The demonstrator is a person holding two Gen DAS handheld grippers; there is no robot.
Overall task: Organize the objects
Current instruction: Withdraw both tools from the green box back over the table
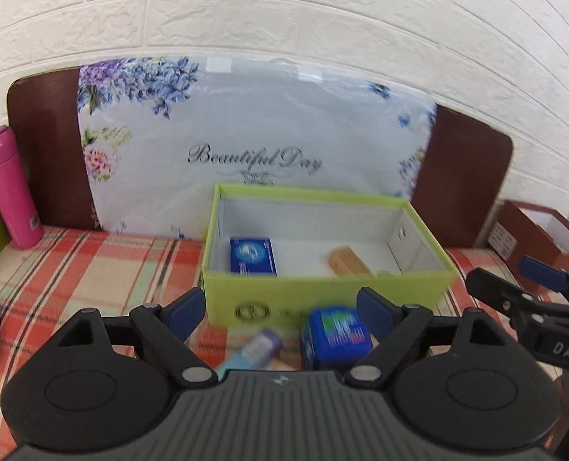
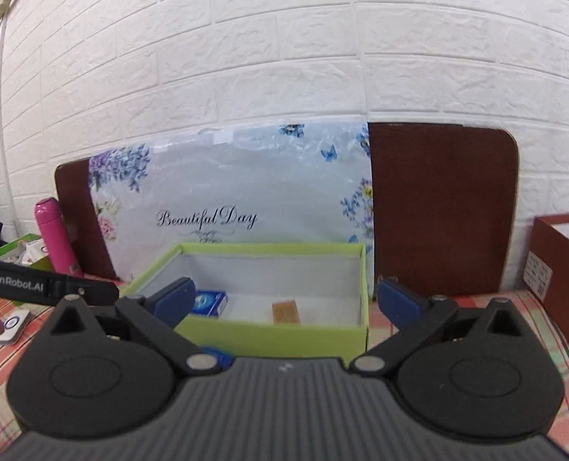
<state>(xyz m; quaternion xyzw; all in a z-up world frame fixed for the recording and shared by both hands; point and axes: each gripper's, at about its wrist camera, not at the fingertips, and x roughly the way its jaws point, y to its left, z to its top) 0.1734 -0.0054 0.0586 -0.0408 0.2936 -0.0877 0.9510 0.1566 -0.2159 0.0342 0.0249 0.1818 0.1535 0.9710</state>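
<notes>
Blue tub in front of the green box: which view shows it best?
Left wrist. The blue tub sits whole, though blurred, between the open left tool's fingers, before the green box. Right wrist shows only a blue sliver behind the tool's body.

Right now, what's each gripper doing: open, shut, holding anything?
Left gripper: open, holding nothing; a blue pack lies on the cloth between its fingers, untouched.
Right gripper: open wide, holding nothing, facing the green box.

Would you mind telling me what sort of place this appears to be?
Probably a bedroom: a plaid-covered bed surface, a dark brown headboard against a white brick-pattern wall, and a packaged floral pillow.
</notes>
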